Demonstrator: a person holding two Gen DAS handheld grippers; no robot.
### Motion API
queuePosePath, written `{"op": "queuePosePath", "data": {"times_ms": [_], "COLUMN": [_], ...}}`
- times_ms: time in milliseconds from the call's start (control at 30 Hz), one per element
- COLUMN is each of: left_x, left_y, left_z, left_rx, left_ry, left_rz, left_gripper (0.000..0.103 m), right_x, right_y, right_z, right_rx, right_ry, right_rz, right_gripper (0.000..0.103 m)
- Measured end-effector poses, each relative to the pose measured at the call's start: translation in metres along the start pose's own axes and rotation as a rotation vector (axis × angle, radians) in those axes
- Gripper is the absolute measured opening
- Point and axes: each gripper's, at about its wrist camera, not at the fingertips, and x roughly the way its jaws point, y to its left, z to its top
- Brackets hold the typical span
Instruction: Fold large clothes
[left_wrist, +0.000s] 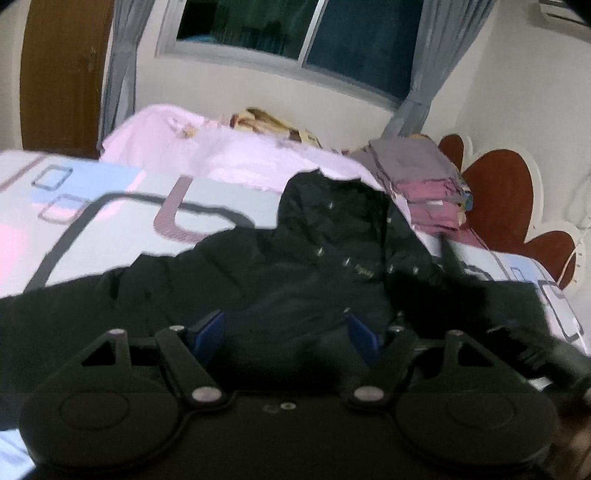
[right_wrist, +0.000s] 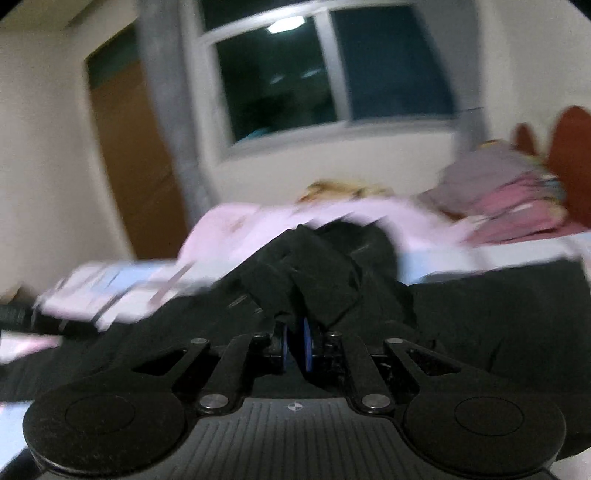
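two grippers over one black jacket on the bed: left gripper spread, right gripper pinching jacket cloth.

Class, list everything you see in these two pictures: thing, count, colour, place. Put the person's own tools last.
Jacket: one, black, spread on the bed nearest the cameras.
Bedsheet: one, white with blue, pink and grey shapes, under the jacket.
Pink garment: one, pale pink, behind the jacket.
Folded clothes: one stack, grey over maroon, by the headboard.
Headboard: one, reddish brown with white edging, far right.
Window: one, dark glass, back wall.
Curtains: two, grey, flanking the window.
Door: one, brown, left.
Left gripper: black, blue pads, open over the jacket.
Right gripper: black, blue pads, pinching jacket fabric.
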Motion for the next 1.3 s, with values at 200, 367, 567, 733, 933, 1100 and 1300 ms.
{"op": "queuePosePath", "data": {"times_ms": [200, 367, 567, 733, 933, 1100, 1300], "left_x": [0.022, 0.042, 0.101, 0.101, 0.085, 0.056, 0.117], "left_y": [0.019, 0.005, -0.013, -0.019, -0.012, -0.046, -0.120], "left_z": [-0.013, -0.022, -0.023, -0.028, -0.032, -0.010, -0.012], "left_rx": [-0.037, -0.024, -0.019, 0.033, 0.070, 0.181, 0.277], "left_ry": [0.066, 0.097, 0.173, 0.113, 0.123, -0.061, 0.027], "left_rz": [-0.018, -0.109, -0.144, -0.093, -0.044, 0.029, -0.057], "left_gripper": [0.078, 0.078, 0.061, 0.012, 0.035, 0.066, 0.067], "right_x": [0.055, 0.007, -0.040, -0.032, -0.049, -0.033, 0.045], "right_y": [0.039, 0.009, -0.094, -0.162, -0.175, -0.155, -0.113], "right_z": [-0.046, -0.035, -0.022, -0.044, -0.040, -0.003, 0.011], "right_rx": [-0.028, -0.019, 0.224, 0.309, 0.335, 0.252, 0.100], "right_ry": [0.130, 0.000, -0.014, 0.175, 0.104, 0.070, 0.179], "right_rz": [-0.008, -0.071, -0.303, -0.402, -0.375, -0.285, -0.178], "right_gripper": [0.010, 0.088, 0.023, 0.013, 0.000, 0.000, 0.000]}}
